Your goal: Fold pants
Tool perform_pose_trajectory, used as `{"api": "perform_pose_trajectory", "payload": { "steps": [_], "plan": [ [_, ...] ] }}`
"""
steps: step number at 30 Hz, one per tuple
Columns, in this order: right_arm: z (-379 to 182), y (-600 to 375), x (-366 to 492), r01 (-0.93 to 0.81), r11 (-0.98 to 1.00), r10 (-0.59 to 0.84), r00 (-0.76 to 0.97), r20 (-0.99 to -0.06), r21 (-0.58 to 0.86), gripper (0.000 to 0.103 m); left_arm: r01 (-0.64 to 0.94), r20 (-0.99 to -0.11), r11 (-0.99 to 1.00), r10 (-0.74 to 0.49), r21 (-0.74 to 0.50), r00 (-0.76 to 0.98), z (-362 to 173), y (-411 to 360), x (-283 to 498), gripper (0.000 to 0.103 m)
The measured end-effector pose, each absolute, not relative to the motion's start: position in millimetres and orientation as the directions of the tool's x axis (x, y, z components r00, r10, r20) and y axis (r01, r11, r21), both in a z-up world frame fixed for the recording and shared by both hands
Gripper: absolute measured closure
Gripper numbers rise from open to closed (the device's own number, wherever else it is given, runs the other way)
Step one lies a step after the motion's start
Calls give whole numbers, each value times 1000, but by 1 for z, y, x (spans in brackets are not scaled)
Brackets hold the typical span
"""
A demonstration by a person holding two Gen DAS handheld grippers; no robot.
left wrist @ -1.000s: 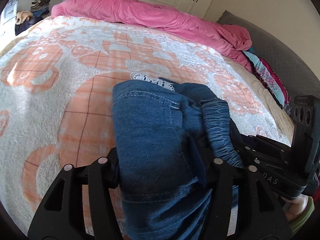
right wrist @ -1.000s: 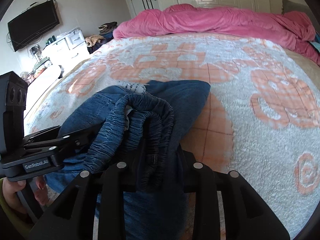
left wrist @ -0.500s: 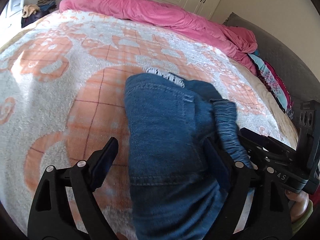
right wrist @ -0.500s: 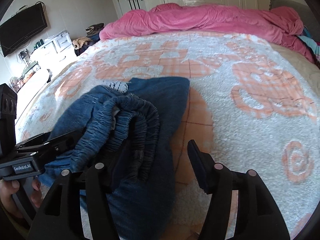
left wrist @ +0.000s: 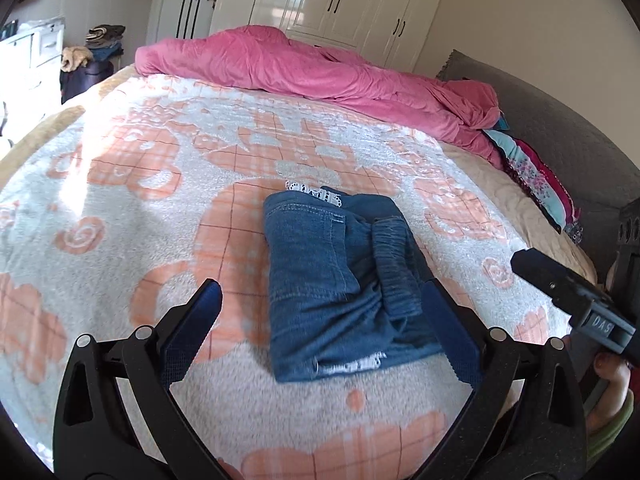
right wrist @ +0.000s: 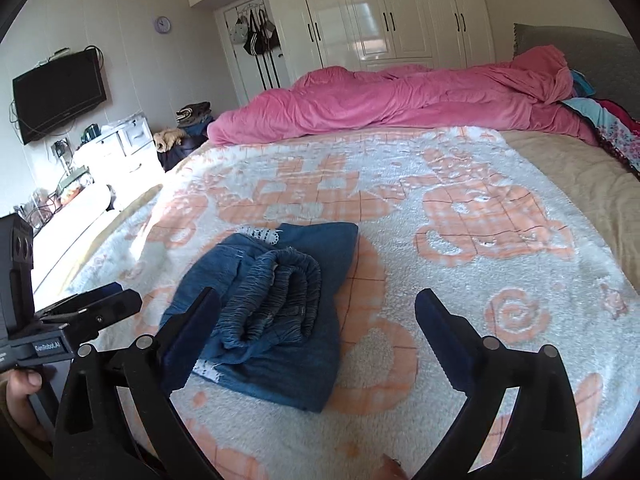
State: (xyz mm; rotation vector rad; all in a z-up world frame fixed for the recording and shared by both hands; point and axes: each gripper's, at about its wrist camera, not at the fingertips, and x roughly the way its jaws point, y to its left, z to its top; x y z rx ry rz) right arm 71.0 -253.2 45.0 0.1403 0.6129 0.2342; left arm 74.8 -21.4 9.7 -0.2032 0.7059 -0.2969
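White wardrobe [right wrist: 384, 20], wall TV [right wrist: 60, 94], pink duvet [right wrist: 400, 100]

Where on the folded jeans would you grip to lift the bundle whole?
Judging by shape, pinch the folded jeans across the near edge with the lace trim, coming from the person's side: all layers stack there, whereas the bunched elastic waistband on top would probably unroll.

A home bedroom: bed [right wrist: 580, 168] with pink duvet [right wrist: 400, 100], white wardrobes [right wrist: 380, 12], wall television [right wrist: 60, 94].
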Motion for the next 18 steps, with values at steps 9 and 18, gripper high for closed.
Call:
{"api": "perform_pose_trajectory", "payload": {
  "steps": [9, 18],
  "plan": [
    [51, -251, 28, -186, 968, 248, 797, -551, 168, 5, 184, -602, 950, -303, -252, 738, 23, -19, 35, 9],
    [47, -250, -6, -202, 967, 255, 787, -561, 155, 5, 174, -621, 961, -273, -215, 735, 18, -19, 5, 10]
  ]
}}
